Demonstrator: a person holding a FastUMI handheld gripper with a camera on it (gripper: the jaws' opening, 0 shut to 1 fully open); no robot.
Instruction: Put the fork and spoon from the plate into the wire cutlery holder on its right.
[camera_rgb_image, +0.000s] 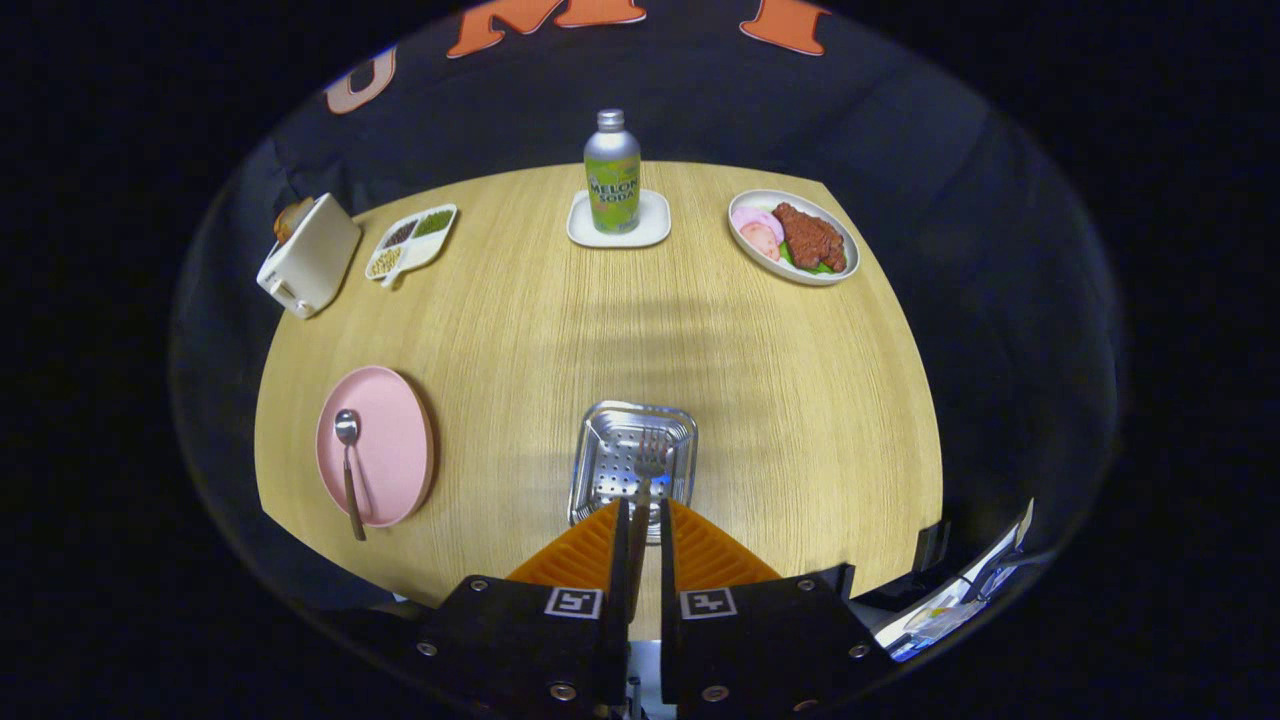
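Between my fingers (640, 515): the fork (645, 470), clamped, tines over the wire cutlery holder (632, 470) just ahead.
Left of holder: bare worktop (520, 330) as far as the pink plate (385, 440) with the spoon (348, 465).
Middle: open.
Far edge obstacles: toaster (308, 257), divided tray (412, 242), bottle (612, 172), food plate (793, 237).

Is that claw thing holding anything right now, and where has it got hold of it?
Yes: the claw is shut on the fork, gripping its handle. The tines stick out ahead, over the wire cutlery holder.
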